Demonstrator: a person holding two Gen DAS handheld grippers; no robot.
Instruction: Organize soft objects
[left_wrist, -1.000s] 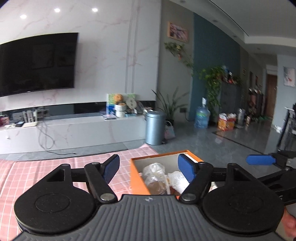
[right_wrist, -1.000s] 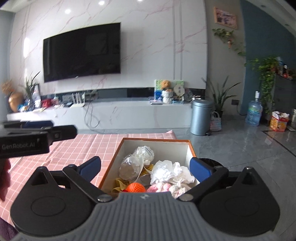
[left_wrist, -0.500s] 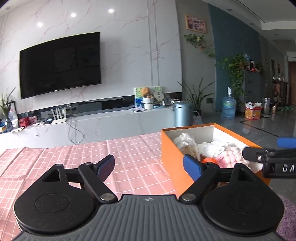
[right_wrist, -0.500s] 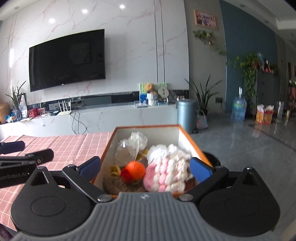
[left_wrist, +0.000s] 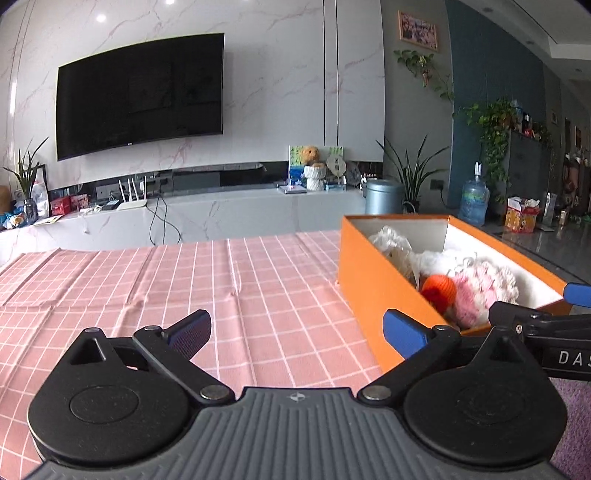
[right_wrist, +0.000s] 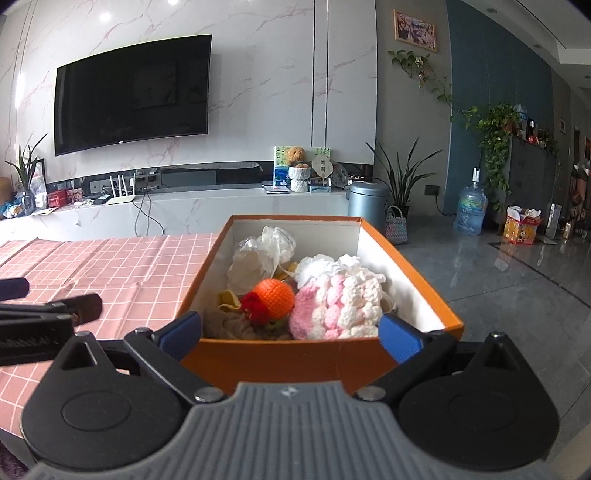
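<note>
The right gripper (right_wrist: 290, 334), jaws spread and empty, is held before the orange box (right_wrist: 280, 360) on the pink checked tablecloth (left_wrist: 184, 288), the equally spread left gripper (left_wrist: 295, 332) beside it, crocheted soft toys (right_wrist: 332, 306) lying inside.

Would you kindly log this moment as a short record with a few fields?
surface: pink checked tablecloth
container: open orange box at the cloth's right end
contents: orange ball, pink and white crochet piece, white bundle
left tool: open, empty, over the cloth beside the box
right tool: open, empty, facing the box's near wall
</note>
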